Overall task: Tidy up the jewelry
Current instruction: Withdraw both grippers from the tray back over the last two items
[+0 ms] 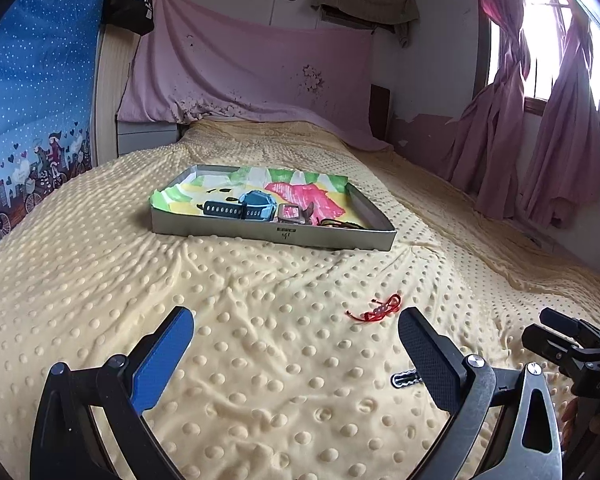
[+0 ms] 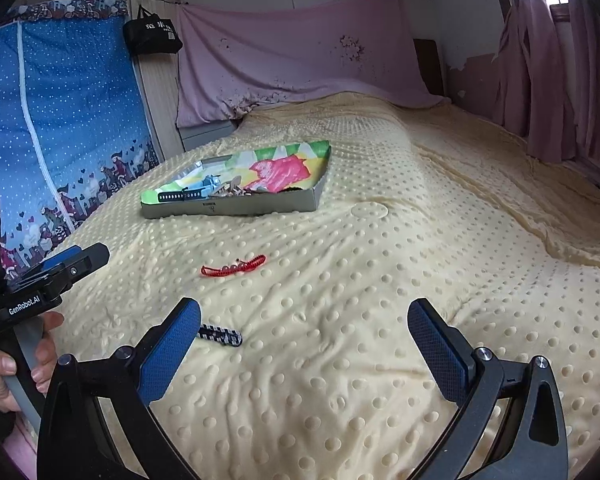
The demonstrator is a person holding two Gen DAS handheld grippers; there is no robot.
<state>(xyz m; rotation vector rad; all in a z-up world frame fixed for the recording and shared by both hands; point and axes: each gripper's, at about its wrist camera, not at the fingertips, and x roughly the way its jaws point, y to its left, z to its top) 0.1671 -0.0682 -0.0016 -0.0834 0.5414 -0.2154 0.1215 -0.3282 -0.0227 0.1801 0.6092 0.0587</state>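
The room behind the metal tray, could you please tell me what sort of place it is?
Most likely a home bedroom: the tray sits on a bed covered by a yellow dotted blanket, with pink curtains at a window.

A red braided bracelet [image 1: 376,309] lies loose on the yellow dotted bedspread [image 1: 260,360], well short of the tray. Nearer, a black hair clip [image 2: 220,335] lies flat. The shallow metal tray [image 1: 274,236] holds a blue watch [image 1: 244,206], a brown buckle [image 1: 292,214] and cords.
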